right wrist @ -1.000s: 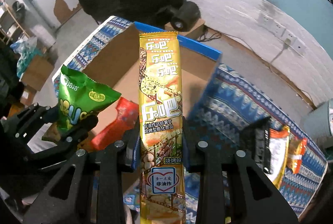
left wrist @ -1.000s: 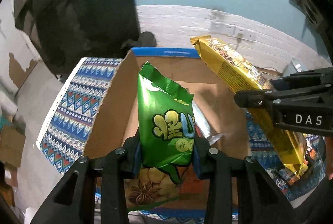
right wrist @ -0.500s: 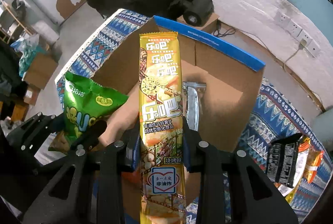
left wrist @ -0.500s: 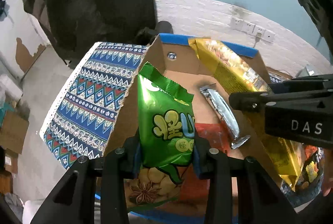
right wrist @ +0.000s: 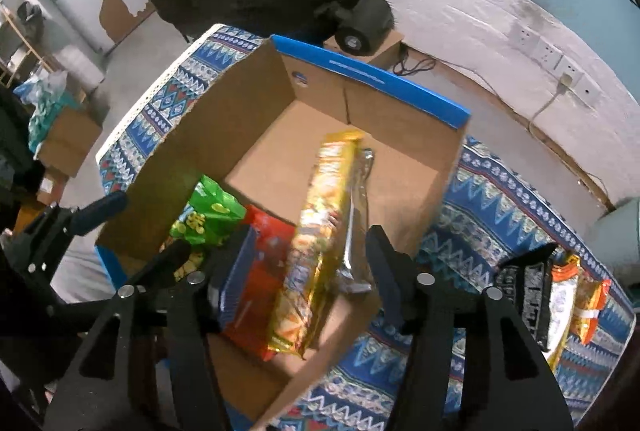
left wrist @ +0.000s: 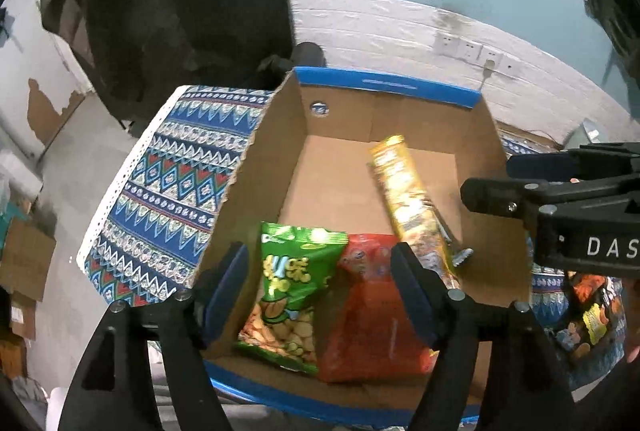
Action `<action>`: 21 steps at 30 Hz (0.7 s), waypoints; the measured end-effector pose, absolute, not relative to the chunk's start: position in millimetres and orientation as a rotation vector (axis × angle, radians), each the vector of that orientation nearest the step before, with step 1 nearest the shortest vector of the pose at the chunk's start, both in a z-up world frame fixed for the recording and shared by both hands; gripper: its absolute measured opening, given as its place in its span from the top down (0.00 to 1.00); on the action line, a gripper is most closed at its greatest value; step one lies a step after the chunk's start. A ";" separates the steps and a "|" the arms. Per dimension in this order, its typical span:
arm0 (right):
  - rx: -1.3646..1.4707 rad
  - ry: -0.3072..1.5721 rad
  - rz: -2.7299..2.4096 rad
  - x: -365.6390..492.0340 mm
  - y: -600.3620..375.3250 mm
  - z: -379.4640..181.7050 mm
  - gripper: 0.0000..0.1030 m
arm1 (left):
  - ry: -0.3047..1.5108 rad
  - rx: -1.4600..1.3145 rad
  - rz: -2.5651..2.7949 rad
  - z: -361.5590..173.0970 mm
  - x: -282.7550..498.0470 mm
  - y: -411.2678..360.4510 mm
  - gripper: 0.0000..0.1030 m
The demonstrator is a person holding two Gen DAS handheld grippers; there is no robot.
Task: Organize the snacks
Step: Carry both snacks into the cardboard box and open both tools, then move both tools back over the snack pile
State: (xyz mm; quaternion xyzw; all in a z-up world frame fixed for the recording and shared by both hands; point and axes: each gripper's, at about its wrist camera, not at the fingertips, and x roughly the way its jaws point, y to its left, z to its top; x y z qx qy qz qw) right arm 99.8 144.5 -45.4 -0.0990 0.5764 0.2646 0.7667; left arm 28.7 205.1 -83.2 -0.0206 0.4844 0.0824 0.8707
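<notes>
In the left wrist view the left gripper (left wrist: 320, 291) sits at the bottom centre of the frame, its jaws opening with the blue pads clear of everything; between them, lower in the cardboard box (left wrist: 486, 135), lies the green snack bag (left wrist: 294, 295), released and resting on the box floor beside a red packet (left wrist: 372, 311) that it touches along its right edge. The long yellow snack pack (left wrist: 412, 207) appears blurred right of centre, slanting from mid-box down toward the red packet; a silver wrapper (left wrist: 460, 255) peeks out at its lower end. The right gripper's black frame enters from the right edge.

In the right wrist view the right gripper (right wrist: 306, 271) fills the lower middle — its jaws opening too, pads apart from the yellow snack pack (right wrist: 316, 243), which lies loose and blurred between them inside the cardboard box (right wrist: 376, 87); the silver wrapper (right wrist: 358, 215) lies along its right side, the red packet (right wrist: 260, 271) on its left, the green snack bag (right wrist: 208, 215) further left. At the lower right, more snack packets (right wrist: 560, 299) lie on the patterned blue cloth (right wrist: 500, 199) outside the box.
</notes>
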 end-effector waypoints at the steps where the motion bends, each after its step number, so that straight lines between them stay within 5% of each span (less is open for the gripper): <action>1: -0.219 1.249 0.572 99.0 140.7 -43.6 0.42 | 1.013 -0.043 0.164 -82.5 28.5 202.3 0.27; 21: -0.245 1.198 0.506 72.5 33.8 -10.6 0.37 | 1.001 -0.020 -0.042 -65.4 23.2 120.3 0.27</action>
